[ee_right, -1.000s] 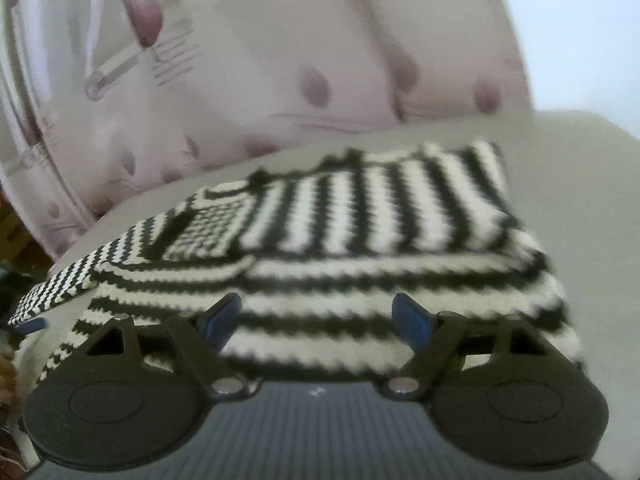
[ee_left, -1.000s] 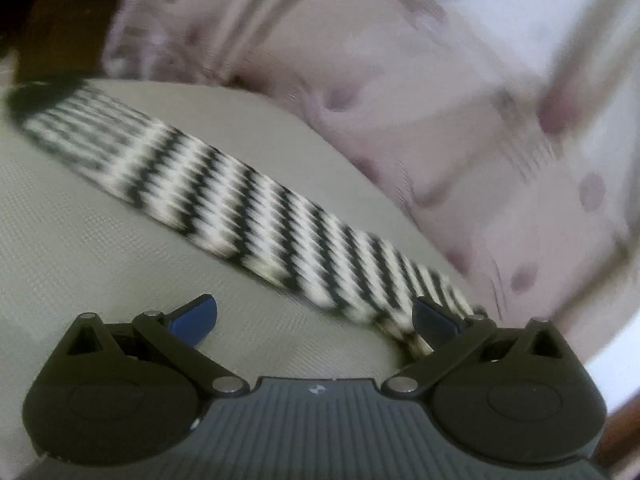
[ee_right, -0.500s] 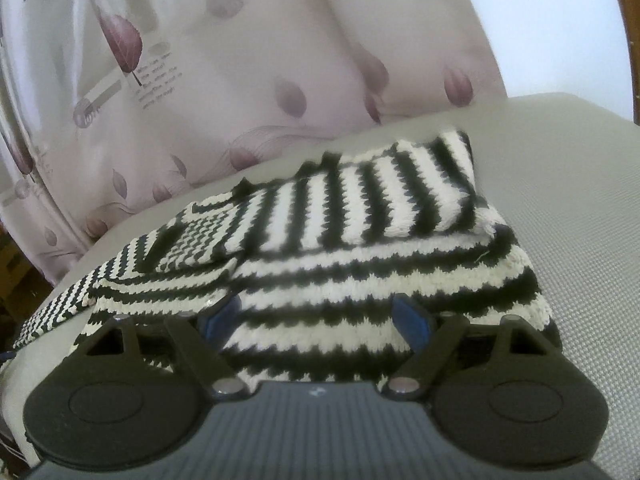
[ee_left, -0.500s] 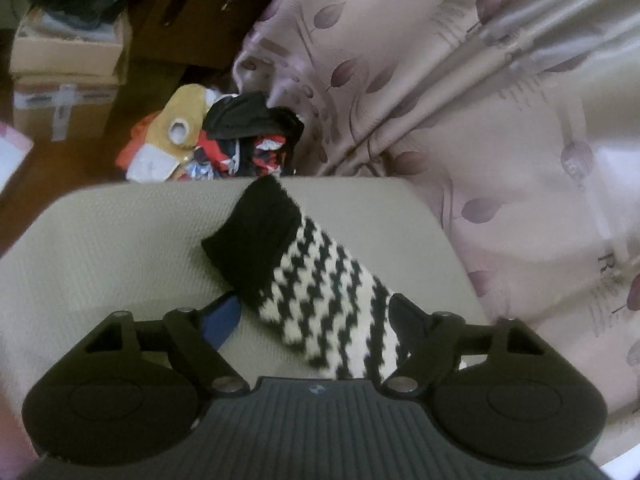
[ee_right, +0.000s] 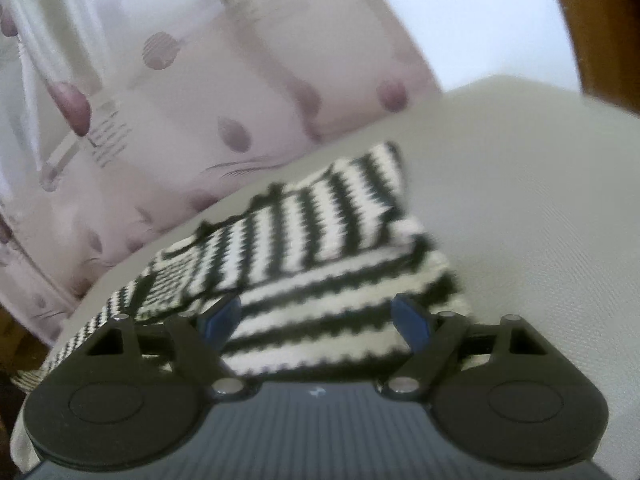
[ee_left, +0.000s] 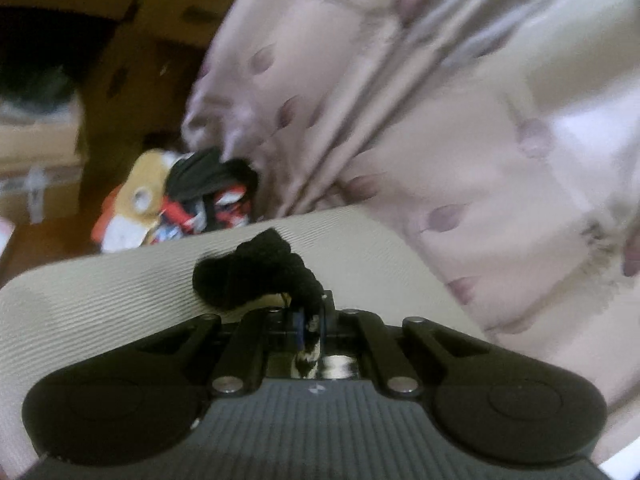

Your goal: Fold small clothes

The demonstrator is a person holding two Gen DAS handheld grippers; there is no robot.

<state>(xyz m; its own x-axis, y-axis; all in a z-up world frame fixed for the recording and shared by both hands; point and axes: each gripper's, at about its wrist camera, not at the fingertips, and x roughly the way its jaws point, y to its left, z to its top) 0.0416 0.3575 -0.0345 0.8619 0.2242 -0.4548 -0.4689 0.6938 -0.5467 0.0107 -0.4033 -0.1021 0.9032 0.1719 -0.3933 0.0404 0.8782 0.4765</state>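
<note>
A black-and-white zigzag knit garment (ee_right: 320, 256) lies partly folded on the pale cushion (ee_right: 520, 208), one sleeve folded across its body. Its other sleeve runs off to the left edge of the right wrist view. My right gripper (ee_right: 320, 320) hovers open just over the garment's near hem, nothing pinched between its blue pads. In the left wrist view my left gripper (ee_left: 310, 322) is shut on that sleeve near its black cuff (ee_left: 256, 276), which bunches up in front of the jaws. A bit of the patterned knit shows behind the closed pads.
A pink curtain (ee_left: 440, 100) with leaf prints hangs right behind the cushion (ee_left: 100, 312). Beyond the cushion's far edge, on the floor, lies a pile of coloured clothes (ee_left: 176, 204) and cardboard boxes (ee_left: 36, 152).
My left gripper travelled along the sleeve to its black cuff end, closed on it and lifted it slightly. My right gripper rolled and shifted a little, staying open over the garment.
</note>
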